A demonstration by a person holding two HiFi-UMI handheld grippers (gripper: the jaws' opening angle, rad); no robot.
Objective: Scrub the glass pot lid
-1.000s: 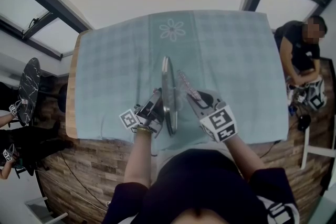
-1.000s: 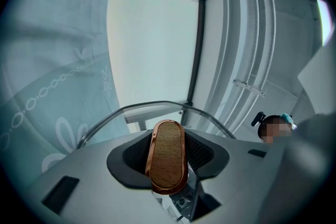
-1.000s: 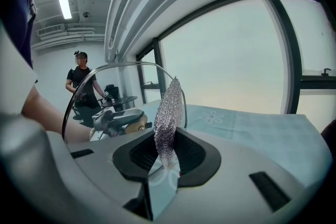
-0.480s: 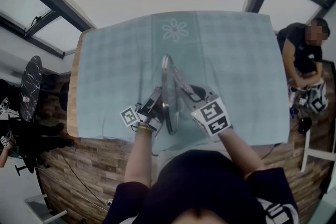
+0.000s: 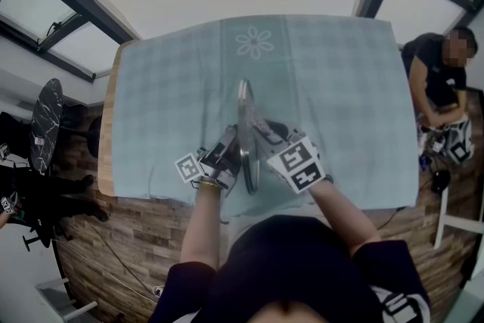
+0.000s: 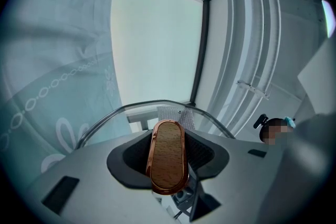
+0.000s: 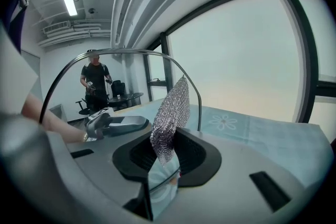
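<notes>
The glass pot lid [image 5: 244, 134] stands on its edge on the tablecloth, its metal rim [image 6: 137, 108] arching across the left gripper view. My left gripper [image 5: 220, 159] is shut on the lid's wooden handle [image 6: 168, 157], which sits upright between the jaws. My right gripper [image 5: 274, 141] is shut on a silver mesh scrubber [image 7: 171, 115]. In the head view the scrubber [image 5: 257, 125] lies against the lid's right face. The lid rim [image 7: 131, 52] curves close in front of the right gripper, and through the glass shows my left gripper [image 7: 113, 123].
A teal checked tablecloth [image 5: 333, 87] with a flower print [image 5: 255, 42] covers the table; its wooden edge [image 5: 107, 125] shows at the left. A person [image 5: 439, 87] sits beyond the table's right side. Other people stand at the far left [image 5: 23, 163].
My right gripper has moved left with the scrubber, from apart from the lid to up against its right face. The left gripper and the lid have kept still.
</notes>
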